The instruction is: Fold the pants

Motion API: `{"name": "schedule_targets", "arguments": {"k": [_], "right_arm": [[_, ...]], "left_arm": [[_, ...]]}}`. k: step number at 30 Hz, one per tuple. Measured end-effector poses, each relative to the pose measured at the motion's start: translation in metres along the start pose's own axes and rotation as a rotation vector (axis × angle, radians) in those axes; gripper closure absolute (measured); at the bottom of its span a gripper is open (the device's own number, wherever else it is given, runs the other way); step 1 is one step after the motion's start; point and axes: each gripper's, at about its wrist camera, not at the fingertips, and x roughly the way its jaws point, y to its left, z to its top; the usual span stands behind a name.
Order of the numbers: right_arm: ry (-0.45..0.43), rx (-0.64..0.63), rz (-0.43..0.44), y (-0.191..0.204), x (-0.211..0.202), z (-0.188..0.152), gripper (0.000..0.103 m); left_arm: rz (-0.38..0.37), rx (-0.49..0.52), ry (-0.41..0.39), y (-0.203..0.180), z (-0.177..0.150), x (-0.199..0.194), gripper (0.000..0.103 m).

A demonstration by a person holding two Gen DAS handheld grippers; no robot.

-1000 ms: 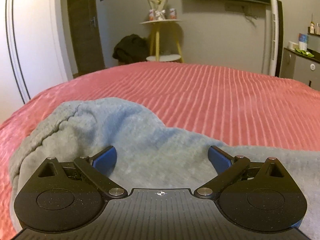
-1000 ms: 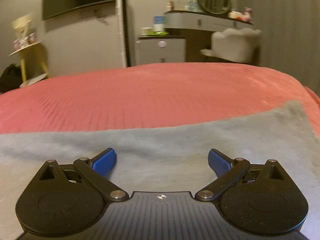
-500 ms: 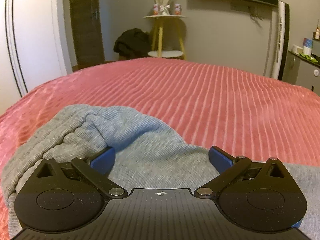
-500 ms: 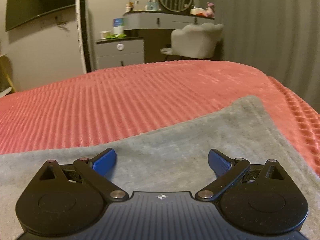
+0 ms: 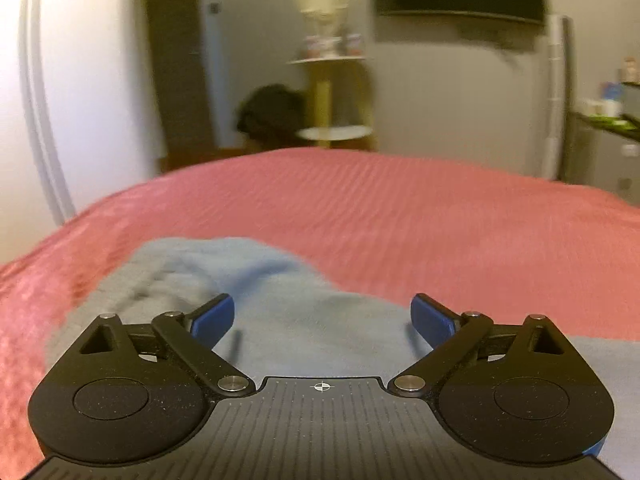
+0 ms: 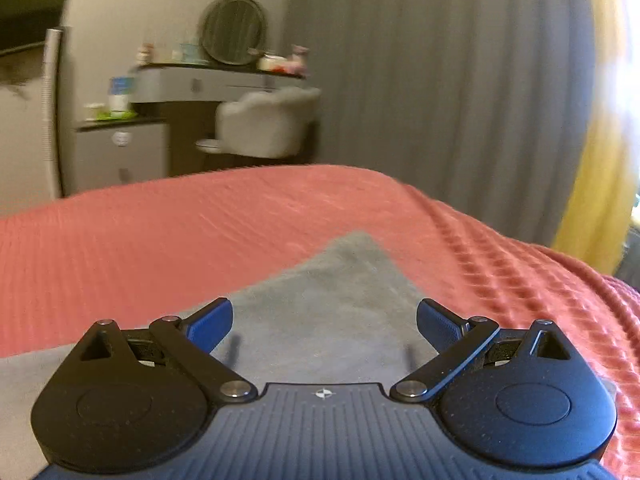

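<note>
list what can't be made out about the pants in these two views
- Left wrist view: the grey pants are motion-blurred, and the left hand-held gripper body covers their near part.
- Right wrist view: only one corner of the pants shows; the right hand-held gripper hides the rest.

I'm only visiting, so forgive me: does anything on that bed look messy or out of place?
Only the grey pants: bunched into a rumpled hump at the left gripper, lying flatter on the red bedspread by the right gripper.

The right gripper [image 6: 324, 320] swings rightward, so the grey pants' corner [image 6: 356, 248] now sits centred ahead and a grey curtain [image 6: 440, 80] fills the background; the left gripper [image 5: 322, 318] pulls back, the bunched waistband [image 5: 168, 280] lying flatter, blurred.
</note>
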Motion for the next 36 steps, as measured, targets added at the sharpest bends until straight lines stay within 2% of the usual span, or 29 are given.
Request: {"name": "schedule_targets", "arguments": {"k": [2,4,5,6,8,9,10,11,12,14,16,17,18,19,20,22,25,30,31,34,36], "right_arm": [[0.073,0.033,0.178,0.01,-0.018,-0.004,0.004],[0.2,0.068,0.401,0.026,-0.028,-0.009,0.004],[0.242,0.065,0.474,0.033,-0.032,-0.011,0.004],[0.248,0.03,0.532,0.041,-0.038,-0.014,0.004],[0.194,-0.097,0.58,0.05,-0.047,-0.019,0.004],[0.165,-0.138,0.599,0.05,-0.047,-0.022,0.004],[0.14,-0.159,0.599,0.045,-0.044,-0.026,0.004],[0.139,-0.171,0.566,0.039,-0.037,-0.03,0.004],[0.147,-0.158,0.527,0.029,-0.026,-0.031,0.004],[0.144,-0.049,0.495,0.0,-0.007,-0.026,0.007],[0.153,0.017,0.351,-0.028,0.012,-0.023,0.01],[0.163,0.064,0.307,-0.043,0.019,-0.024,0.013],[0.164,0.129,0.283,-0.059,0.023,-0.024,0.017],[0.156,0.188,0.263,-0.073,0.024,-0.023,0.03],[0.151,0.221,0.23,-0.086,0.022,-0.022,0.034],[0.157,0.253,0.155,-0.11,0.013,-0.018,0.034],[0.168,0.316,0.198,-0.154,-0.012,-0.023,0.034],[0.212,0.451,0.186,-0.221,-0.067,-0.055,0.034],[0.233,0.487,0.178,-0.229,-0.071,-0.058,0.037],[0.332,0.651,0.291,-0.245,-0.048,-0.069,0.055],[0.371,0.713,0.303,-0.247,-0.037,-0.075,0.055]], "left_arm": [[-0.139,0.012,-0.003,-0.03,0.0,-0.025,0.004],[-0.346,0.057,0.009,-0.073,-0.005,-0.053,0.004],[-0.449,0.089,0.023,-0.093,-0.012,-0.064,0.004],[-0.532,0.121,0.042,-0.112,-0.021,-0.073,0.004],[-0.616,0.206,0.091,-0.147,-0.043,-0.084,0.004],[-0.619,0.26,0.112,-0.162,-0.054,-0.086,0.004],[-0.59,0.314,0.108,-0.172,-0.063,-0.087,0.003],[-0.547,0.371,0.062,-0.178,-0.071,-0.09,0.002],[-0.543,0.389,0.024,-0.178,-0.075,-0.093,0.002],[-0.53,0.36,0.036,-0.172,-0.072,-0.089,0.001],[-0.48,0.305,0.047,-0.16,-0.068,-0.08,0.001],[-0.456,0.281,0.051,-0.154,-0.068,-0.077,0.001],[-0.424,0.266,0.045,-0.148,-0.066,-0.075,0.001],[-0.383,0.264,0.038,-0.143,-0.065,-0.074,0.001],[-0.341,0.264,0.033,-0.14,-0.063,-0.073,0.001],[-0.284,0.253,0.035,-0.133,-0.06,-0.074,0.001],[-0.352,0.234,0.077,-0.136,-0.053,-0.083,0.002],[-0.557,0.222,0.13,-0.163,-0.044,-0.107,0.002],[-0.594,0.23,0.133,-0.175,-0.043,-0.11,0.002],[-0.663,0.283,0.136,-0.207,-0.051,-0.126,0.002],[-0.689,0.334,0.129,-0.227,-0.062,-0.138,0.002]]}}
